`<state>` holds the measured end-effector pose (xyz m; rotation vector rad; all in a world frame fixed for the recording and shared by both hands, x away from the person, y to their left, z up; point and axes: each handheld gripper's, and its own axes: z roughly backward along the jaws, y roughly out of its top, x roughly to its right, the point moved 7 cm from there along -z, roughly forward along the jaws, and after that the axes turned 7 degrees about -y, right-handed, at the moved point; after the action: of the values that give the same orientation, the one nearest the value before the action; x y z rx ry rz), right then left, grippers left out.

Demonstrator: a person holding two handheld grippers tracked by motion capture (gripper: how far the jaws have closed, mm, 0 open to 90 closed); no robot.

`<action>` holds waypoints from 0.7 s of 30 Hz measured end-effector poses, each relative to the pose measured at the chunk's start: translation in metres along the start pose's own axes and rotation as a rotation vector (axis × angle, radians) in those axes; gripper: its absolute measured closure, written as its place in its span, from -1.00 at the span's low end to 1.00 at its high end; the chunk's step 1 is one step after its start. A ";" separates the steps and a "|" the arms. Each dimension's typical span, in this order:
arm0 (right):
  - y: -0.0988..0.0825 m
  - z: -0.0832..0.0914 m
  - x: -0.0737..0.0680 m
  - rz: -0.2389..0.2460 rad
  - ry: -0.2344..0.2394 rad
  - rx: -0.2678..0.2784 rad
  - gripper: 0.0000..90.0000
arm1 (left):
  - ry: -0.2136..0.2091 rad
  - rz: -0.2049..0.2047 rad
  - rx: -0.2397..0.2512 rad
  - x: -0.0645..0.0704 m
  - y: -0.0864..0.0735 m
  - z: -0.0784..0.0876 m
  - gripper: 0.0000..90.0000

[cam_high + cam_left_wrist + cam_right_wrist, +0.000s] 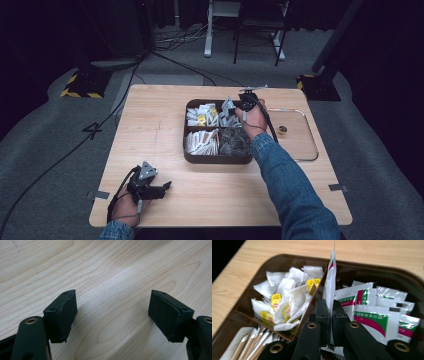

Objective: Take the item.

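Right tool (329,322) is clenched on one white sachet (330,287) w/ green-and-magenta print, pinched edge-on near its lower end, held upright over the back right compartment of the dark brown divided tray (186,150), where more of the same sachets (372,315) lie. Left tool (112,315) is released, jaws wide apart w/ nothing between, resting low on the surface near the front left corner, well apart from the tray. Risks, as I judge them: grip sits low on a thin slippery packet, so it could pivot or slide out if swung fast; the sachet's bottom edge may drag a neighbouring packet up w/ it; it could also snag the divider next to the tea bags (284,300) w/ yellow tags. If the clear tray (310,150) at right is the drop spot, a late release could flick the packet past its rim. Surface (150,150) is light wood, mostly bare; a small round gold-coloured thing (282,130) sits in the clear tray. Room is dark, grey carpet, cables across the floor, yellow-black striped stand bases at both far corners, white desk legs at the back.
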<state>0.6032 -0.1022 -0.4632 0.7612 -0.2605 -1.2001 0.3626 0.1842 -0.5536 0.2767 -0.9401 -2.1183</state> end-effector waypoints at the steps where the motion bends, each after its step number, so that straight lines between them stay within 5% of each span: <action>1: 0.002 0.008 0.000 -0.001 0.018 0.019 0.93 | 0.001 -0.002 0.001 -0.001 0.001 0.000 -0.47; 13: -0.005 0.071 -0.017 0.080 0.164 0.121 0.93 | 0.013 0.006 -0.002 -0.005 0.004 -0.004 -0.49; 21: -0.028 0.109 -0.043 0.159 0.260 0.127 0.93 | 0.011 0.011 -0.001 -0.004 0.004 -0.004 -0.50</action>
<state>0.5057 -0.1100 -0.3933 0.9794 -0.1788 -0.9298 0.3699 0.1836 -0.5538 0.2822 -0.9322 -2.1052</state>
